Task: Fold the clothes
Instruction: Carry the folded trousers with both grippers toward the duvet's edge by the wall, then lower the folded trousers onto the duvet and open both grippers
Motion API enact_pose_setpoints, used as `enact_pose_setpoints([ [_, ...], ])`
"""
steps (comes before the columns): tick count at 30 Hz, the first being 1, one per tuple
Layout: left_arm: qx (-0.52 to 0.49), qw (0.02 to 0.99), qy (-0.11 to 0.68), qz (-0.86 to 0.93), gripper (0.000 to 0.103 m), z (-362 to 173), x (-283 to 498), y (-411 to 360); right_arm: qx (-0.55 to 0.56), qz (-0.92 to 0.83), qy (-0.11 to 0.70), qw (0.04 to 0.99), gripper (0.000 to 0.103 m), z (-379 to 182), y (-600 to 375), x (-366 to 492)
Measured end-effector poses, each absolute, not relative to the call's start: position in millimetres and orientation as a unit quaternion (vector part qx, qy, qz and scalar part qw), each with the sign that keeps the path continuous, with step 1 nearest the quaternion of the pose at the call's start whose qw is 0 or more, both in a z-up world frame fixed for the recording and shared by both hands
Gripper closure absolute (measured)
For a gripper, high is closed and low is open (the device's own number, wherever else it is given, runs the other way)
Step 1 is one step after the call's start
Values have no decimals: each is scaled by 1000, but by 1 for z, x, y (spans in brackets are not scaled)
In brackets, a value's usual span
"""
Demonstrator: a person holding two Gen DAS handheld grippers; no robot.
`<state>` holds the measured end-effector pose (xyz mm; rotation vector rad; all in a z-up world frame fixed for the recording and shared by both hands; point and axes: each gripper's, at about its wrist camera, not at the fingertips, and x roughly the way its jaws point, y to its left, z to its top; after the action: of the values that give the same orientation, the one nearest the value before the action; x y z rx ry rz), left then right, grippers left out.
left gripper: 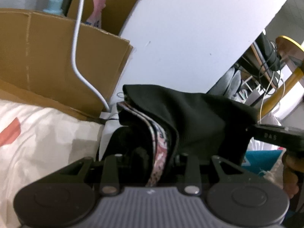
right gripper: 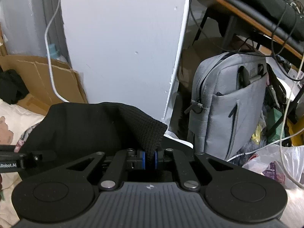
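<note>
A black garment (left gripper: 193,117) with a pink patterned lining (left gripper: 160,157) hangs between my two grippers above the bed. My left gripper (left gripper: 152,163) is shut on its folded edge, the cloth draped over and hiding the fingertips. My right gripper (right gripper: 150,159) is shut on a black knit corner (right gripper: 146,129) of the same garment (right gripper: 81,125), pinched between its blue pads (right gripper: 142,159). The right gripper's finger also shows at the right edge of the left wrist view (left gripper: 273,135), and the left gripper shows at the left edge of the right wrist view (right gripper: 28,158).
A white patterned bedsheet (left gripper: 38,133) lies below left. Cardboard boxes (left gripper: 47,57) with bottles and a white cable (left gripper: 76,47) stand behind. A white panel (right gripper: 123,41) is straight ahead. A grey backpack (right gripper: 228,102), plastic bags and a cluttered desk are to the right.
</note>
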<state>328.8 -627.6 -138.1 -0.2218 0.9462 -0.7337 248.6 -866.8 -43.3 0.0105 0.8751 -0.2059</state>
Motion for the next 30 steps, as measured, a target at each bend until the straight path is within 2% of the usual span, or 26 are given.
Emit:
enact_pose_setpoints([
  [7,-120,813,427,-378,66,-162,361,-632,-3,-102,431,896,94,-68,-886,282],
  [13,-130,804,454,-361,56,-183,382,-616,-4,-103,443,891,91,-104,-890,306],
  [15,-124,813,442,-358,56,-178,382,-608,3,-123,441,889,72,-110,-890,307],
  [17,-114,828,429,-341,56,-168,385,-598,13,-141,428,892,61,-108,-890,302],
  [18,-111,835,423,-335,56,-162,386,-593,20,-152,420,894,59,-106,-890,298],
  [20,-113,841,412,-332,57,-148,386,-587,33,-170,407,897,59,-101,-889,289],
  [21,-112,842,406,-336,65,-142,384,-587,37,-173,401,899,59,-96,-887,283],
  [23,-104,843,397,-348,69,-132,378,-591,39,-169,395,902,60,-90,-882,275],
  [25,-97,842,390,-361,79,-123,369,-597,38,-160,394,904,60,-83,-876,267],
  [27,-90,839,388,-371,82,-119,362,-603,36,-152,395,905,65,-78,-869,260],
  [29,-79,834,387,-385,83,-116,352,-613,37,-145,398,905,75,-76,-865,255],
  [30,-71,832,388,-389,84,-117,350,-617,37,-139,401,905,75,-76,-862,253],
])
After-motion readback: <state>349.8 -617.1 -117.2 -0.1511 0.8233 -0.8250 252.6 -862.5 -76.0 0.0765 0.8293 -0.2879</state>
